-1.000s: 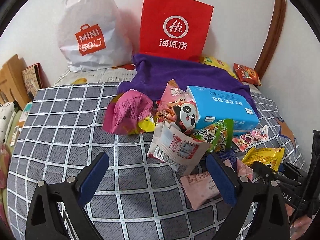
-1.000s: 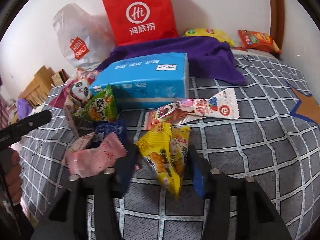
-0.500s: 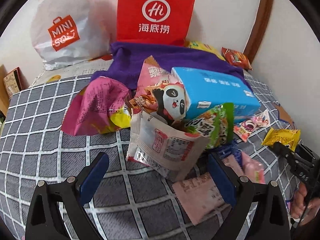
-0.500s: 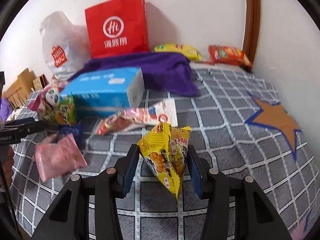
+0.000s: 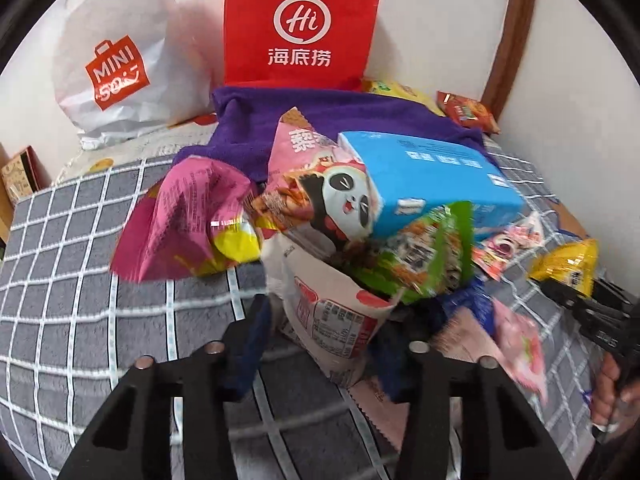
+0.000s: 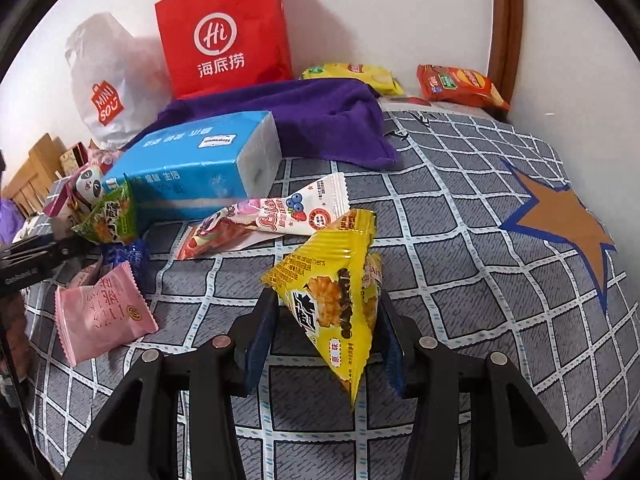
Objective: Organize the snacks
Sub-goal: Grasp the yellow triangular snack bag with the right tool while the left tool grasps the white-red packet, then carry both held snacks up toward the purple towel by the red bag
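Left gripper [image 5: 320,332]: a second before, its jaws stood wide on either side of the white snack packet [image 5: 332,320]; at this moment they were closing on it, the blue pads drawn in at the packet's two edges. The picture was blurred there, so I could not tell whether the pads were pressing yet.
White snack packet: at the near edge of the heap, just in front of the blue tissue pack [image 5: 432,176], with the green packet [image 5: 428,256] and the panda packet [image 5: 340,200] leaning over it.
Right gripper [image 6: 326,340]: clamped on the yellow snack packet [image 6: 336,292], as it had been a second before.
Yellow snack packet: held off the checked blanket [image 6: 460,280], nearer the camera than the blue tissue pack and to its right; it had been carried away from the heap.
What that meant: one snack was already out of the pile and a second was being taken, so the sorting looked early, with most packets left.
Still lying by the blue tissue pack: the berry-print packet [image 6: 280,216] touching its front, the pink packet [image 6: 100,316] well in front of it.
Risk: judged from the overlap, lifting the white packet could tip the green and panda packets off it.
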